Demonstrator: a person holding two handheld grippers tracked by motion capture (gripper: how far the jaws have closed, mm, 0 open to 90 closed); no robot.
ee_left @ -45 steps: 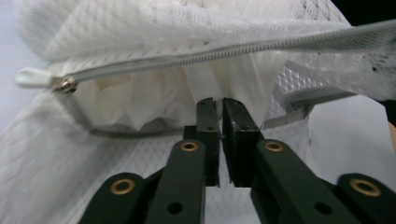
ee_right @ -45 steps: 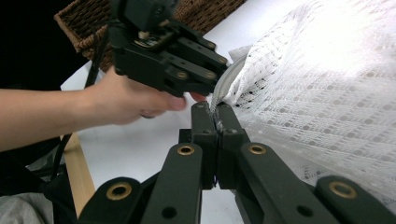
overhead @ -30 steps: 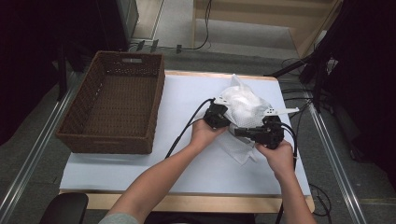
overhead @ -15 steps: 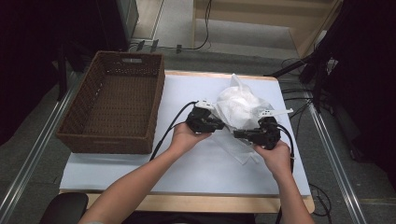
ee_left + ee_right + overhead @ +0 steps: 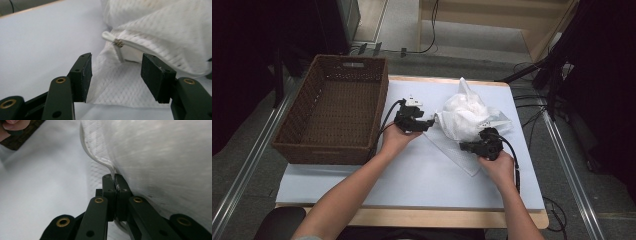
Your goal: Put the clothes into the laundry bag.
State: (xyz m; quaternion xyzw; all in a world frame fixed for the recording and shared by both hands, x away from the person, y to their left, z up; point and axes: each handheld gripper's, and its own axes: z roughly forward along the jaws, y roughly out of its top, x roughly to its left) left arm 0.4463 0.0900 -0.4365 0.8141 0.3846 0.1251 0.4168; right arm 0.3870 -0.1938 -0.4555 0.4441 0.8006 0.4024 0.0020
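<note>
L gripper: black two-jaw tool, jaws spread wide, nothing between the pads. It points at the white mesh zippered bag; the white zipper pull tab w/ small metal slider sits just beyond the gap between the jaws, apart from both pads. A flat flap of the same mesh lies on the table under and ahead of the jaws.

R gripper: black two-jaw tool, jaws clenched on the bag's corded seam edge; seam runs up and away from the jaw tips, bag bulk to the right of them in the right gripper view.

High view: L gripper at the bag's left side, R gripper at its near edge; bag bunched up between and beyond both, on the pale blue table mat, right of centre. Each tool held by a bare hand, forearms entering from bottom.

Dark brown rectangular woven wicker basket stands at mat's left end, just beside L gripper's cable, well apart from bag.
</note>
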